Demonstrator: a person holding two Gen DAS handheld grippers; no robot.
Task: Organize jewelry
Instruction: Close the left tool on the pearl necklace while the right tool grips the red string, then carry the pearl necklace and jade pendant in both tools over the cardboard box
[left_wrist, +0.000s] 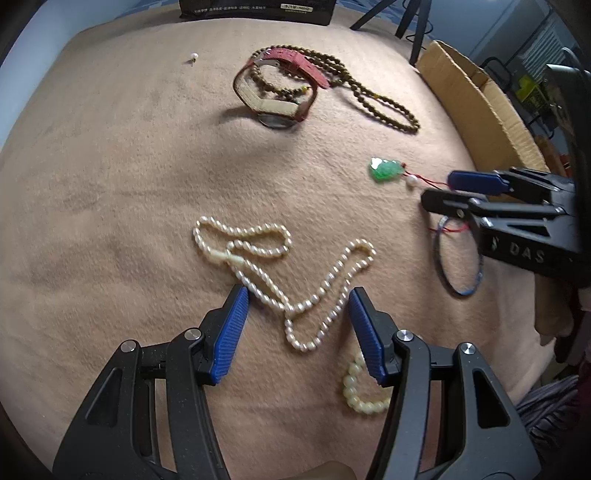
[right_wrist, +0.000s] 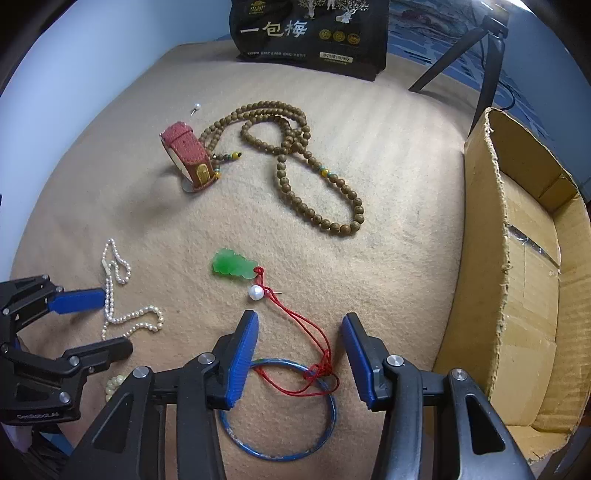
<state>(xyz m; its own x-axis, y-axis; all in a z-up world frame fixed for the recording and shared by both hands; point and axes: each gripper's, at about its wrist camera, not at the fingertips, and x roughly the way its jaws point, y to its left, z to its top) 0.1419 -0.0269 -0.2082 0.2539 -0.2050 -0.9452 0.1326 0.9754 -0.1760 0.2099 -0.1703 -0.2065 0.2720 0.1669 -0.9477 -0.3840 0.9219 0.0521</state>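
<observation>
Your left gripper (left_wrist: 297, 306) jaws stand released astride the pearl necklace (left_wrist: 280, 266) on the beige cloth (left_wrist: 129, 184); right gripper (right_wrist: 299, 332) released over the red cord (right_wrist: 314, 332) (tangled with the blue bangle (right_wrist: 325, 435)), which may drag along.

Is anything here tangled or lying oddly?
Yes. The green pendant's red cord is looped through the blue bangle, so the two look snagged together. A small pearl pin also lies alone, far from the rest.
</observation>
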